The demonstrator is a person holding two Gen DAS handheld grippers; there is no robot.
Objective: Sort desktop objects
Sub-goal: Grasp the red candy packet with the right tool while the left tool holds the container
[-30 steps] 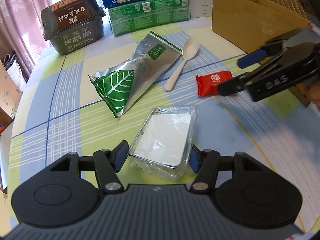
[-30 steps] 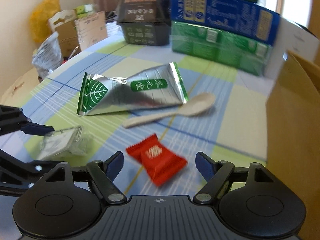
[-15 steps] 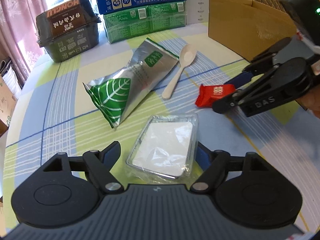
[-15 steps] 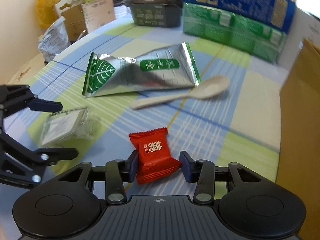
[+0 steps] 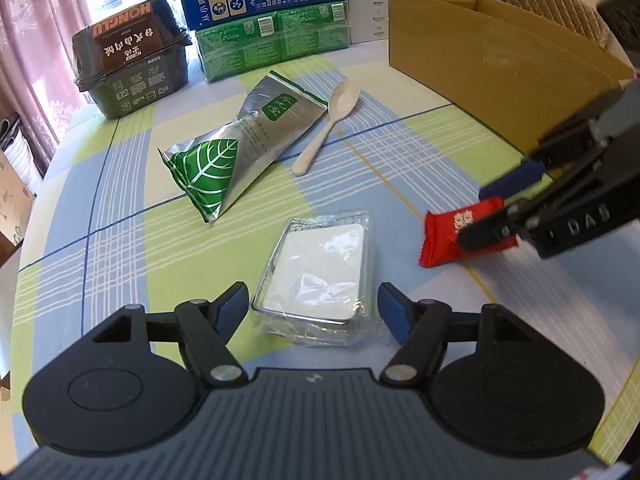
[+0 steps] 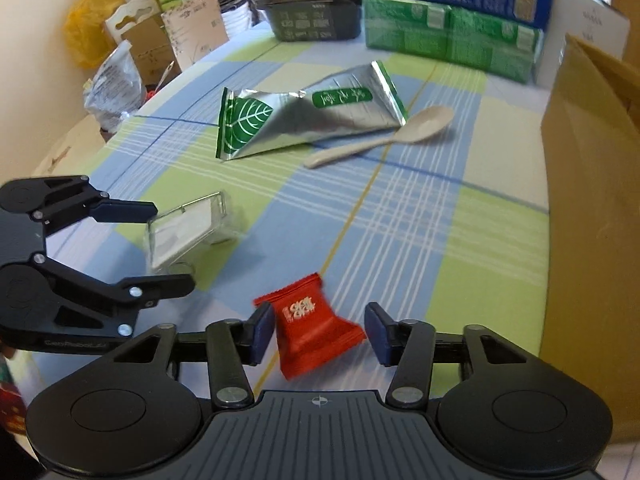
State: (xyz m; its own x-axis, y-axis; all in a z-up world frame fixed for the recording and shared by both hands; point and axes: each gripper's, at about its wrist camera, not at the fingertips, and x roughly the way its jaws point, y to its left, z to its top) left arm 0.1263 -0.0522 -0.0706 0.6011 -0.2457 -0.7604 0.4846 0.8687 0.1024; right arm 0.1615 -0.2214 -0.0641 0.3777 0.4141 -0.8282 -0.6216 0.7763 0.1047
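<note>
A clear plastic box (image 5: 320, 272) with a white card inside lies flat on the checked tablecloth, between the fingers of my left gripper (image 5: 312, 310). Those jaws are closing, with a small gap on each side of the box. My right gripper (image 6: 318, 332) is at the right, its jaws opening. A red candy packet (image 6: 312, 328) sits tilted between them and touches both pads. From the left wrist view the same red packet (image 5: 444, 236) shows at the tips of the right gripper (image 5: 472, 216).
A silver and green leaf pouch (image 5: 240, 148) and a cream plastic spoon (image 5: 328, 124) lie further back. An open cardboard box (image 5: 500, 52) stands at the right. A black noodle tub (image 5: 132, 64) and stacked milk cartons (image 5: 272, 12) line the far edge.
My right gripper closed around the red packet and drew it nearer and to the right, away from the spoon. My left gripper let go of the clear box, opened wide, then narrowed a little.
</note>
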